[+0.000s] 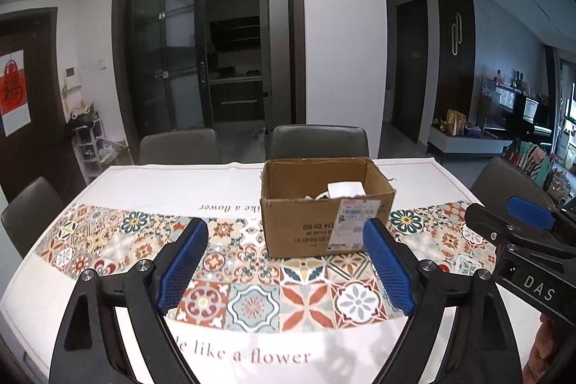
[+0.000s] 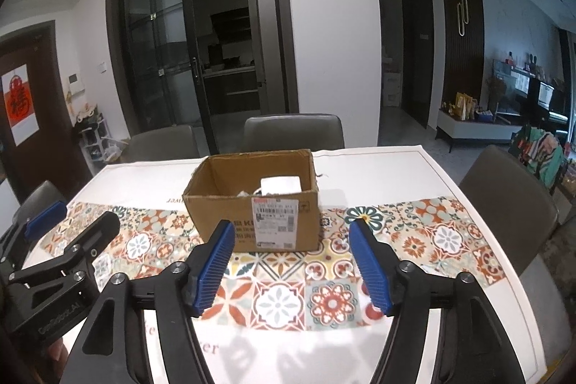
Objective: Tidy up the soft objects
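Note:
An open cardboard box [image 1: 306,225] with a shipping label stands on the patterned tablecloth [image 1: 252,305]; it also shows in the right wrist view [image 2: 219,218]. A white soft object [image 1: 345,190] lies inside it, also visible in the right wrist view [image 2: 280,185]. My left gripper [image 1: 284,240] is open and empty, hovering in front of the box. My right gripper [image 2: 291,240] is open and empty, also in front of the box. Each gripper shows at the edge of the other's view: the right one [image 1: 522,240] and the left one [image 2: 64,240].
Grey chairs [image 1: 318,141] stand along the far side and both ends of the table. A dark glass sliding door [image 1: 205,53] is behind. A low cabinet with items [image 1: 468,139] stands far right.

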Motion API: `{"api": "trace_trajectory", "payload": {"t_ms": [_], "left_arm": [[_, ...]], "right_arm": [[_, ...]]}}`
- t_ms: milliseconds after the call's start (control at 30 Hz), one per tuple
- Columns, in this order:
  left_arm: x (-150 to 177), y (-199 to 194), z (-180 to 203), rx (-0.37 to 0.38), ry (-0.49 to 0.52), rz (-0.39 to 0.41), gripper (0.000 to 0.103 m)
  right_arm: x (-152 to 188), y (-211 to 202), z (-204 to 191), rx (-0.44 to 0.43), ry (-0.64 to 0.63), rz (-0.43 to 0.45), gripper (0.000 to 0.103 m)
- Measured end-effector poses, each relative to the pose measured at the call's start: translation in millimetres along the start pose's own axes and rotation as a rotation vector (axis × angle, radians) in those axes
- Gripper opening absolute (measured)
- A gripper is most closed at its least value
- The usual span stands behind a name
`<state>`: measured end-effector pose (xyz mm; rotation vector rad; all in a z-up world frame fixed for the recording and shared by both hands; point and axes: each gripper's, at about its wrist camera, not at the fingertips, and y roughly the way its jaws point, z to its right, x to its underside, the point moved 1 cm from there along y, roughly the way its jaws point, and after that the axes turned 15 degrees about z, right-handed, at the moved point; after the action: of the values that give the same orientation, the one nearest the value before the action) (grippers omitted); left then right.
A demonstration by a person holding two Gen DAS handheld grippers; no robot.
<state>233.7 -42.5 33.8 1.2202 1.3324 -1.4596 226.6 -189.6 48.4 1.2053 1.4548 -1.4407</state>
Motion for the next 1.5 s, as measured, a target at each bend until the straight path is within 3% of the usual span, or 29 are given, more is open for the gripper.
{"api": "trace_trajectory", "payload": {"t_ms": [733, 1133, 1500], "left_arm": [[10.4, -113.3, 25.5, -0.005, -0.007, 0.051, 0.092], [12.6, -147.8, 33.0, 0.002, -0.005, 0.064, 0.094], [12.6, -163.0, 35.3, -0.001, -0.005, 0.082, 0.099]], "right_arm": [[20.4, -112.0, 26.5, -0.002, 0.005, 0.032, 0.071], [26.9, -153.3, 29.7, 0.009, 0.003, 0.059, 0.074], [25.2, -163.5, 31.0, 0.006, -0.006, 0.080, 0.074]]}}
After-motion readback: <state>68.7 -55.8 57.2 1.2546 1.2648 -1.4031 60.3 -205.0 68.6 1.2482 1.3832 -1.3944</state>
